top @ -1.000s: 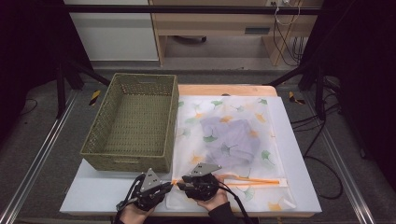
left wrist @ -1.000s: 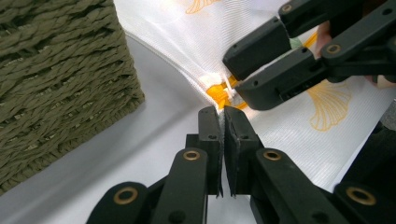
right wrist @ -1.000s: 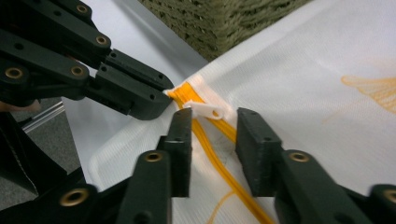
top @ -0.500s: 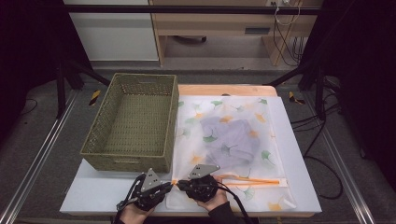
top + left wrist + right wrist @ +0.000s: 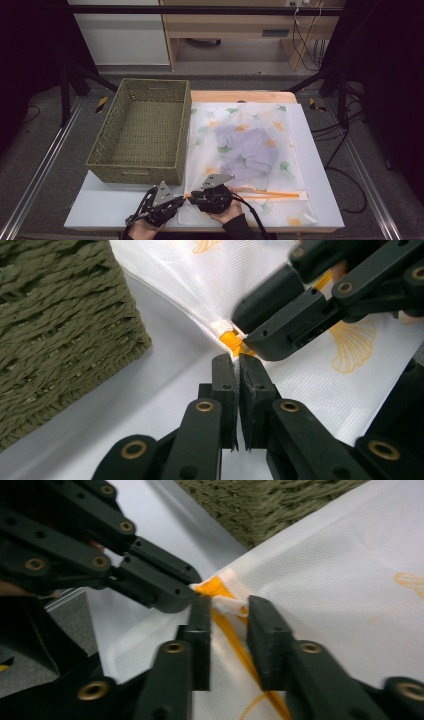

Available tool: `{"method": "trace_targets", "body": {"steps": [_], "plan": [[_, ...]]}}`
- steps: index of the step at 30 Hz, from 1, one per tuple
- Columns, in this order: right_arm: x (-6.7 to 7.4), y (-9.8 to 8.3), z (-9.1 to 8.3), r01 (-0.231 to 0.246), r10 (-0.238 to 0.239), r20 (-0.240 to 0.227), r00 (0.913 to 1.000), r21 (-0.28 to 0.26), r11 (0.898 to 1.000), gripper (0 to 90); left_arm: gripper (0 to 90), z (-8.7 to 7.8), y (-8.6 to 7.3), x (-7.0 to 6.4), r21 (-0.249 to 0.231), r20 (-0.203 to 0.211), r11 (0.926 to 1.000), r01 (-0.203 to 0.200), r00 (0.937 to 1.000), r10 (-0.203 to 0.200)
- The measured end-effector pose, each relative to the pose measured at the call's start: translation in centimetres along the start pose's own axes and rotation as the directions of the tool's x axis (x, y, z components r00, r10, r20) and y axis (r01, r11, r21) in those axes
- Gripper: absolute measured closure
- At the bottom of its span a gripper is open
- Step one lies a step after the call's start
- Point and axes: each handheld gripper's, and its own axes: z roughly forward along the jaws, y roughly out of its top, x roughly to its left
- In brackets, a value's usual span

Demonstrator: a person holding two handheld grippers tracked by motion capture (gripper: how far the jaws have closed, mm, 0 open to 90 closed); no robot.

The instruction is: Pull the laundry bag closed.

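The left claw (image 5: 236, 365) is pressed together on the near left corner of the mesh bag (image 5: 250, 150), pinching the white fabric just beside the end of the orange zipper (image 5: 231, 340). The right claw (image 5: 227, 615) has just been closing and then easing a little; its jaws stand slightly apart around the zipper's end, with the white pull tab (image 5: 232, 605) between them, and I cannot tell whether the pads press on it. In the high view the two claws, left (image 5: 184, 198) and right (image 5: 190, 197), meet tip to tip at that corner, each held in a hand at the near edge of the surface (image 5: 115, 210).

The bag lies flat on the right part of the surface, white with leaf prints, and a pale purple cloth (image 5: 247, 150) shows through it near the middle. The zipper runs along the bag's near side toward the right.

A green woven basket (image 5: 100, 155) stands on the left, its near right corner just beside the bag's pinched corner.
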Motion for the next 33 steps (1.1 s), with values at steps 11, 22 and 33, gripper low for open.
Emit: {"method": "trace_targets", "body": {"steps": [11,22,33], "plan": [[0.3,0.0,-0.7,0.013,-0.013,0.035,0.9993,-0.012,1.000,90.0,85.0,0.1,-0.1,0.1,-0.001,-0.001,1.0000,0.010,1.0000,-0.010],[0.0,-0.3,0.3,0.006,-0.006,0.033,0.9994,0.009,1.000,66.1,85.2,0.0,0.0,-0.1,-0.003,0.000,1.0000,-0.004,1.0000,0.004],[0.1,-0.3,0.0,0.020,-0.020,0.013,0.9997,0.018,1.000,82.8,85.1,0.1,-0.1,0.0,0.002,-0.001,1.0000,-0.007,1.0000,0.007]]}}
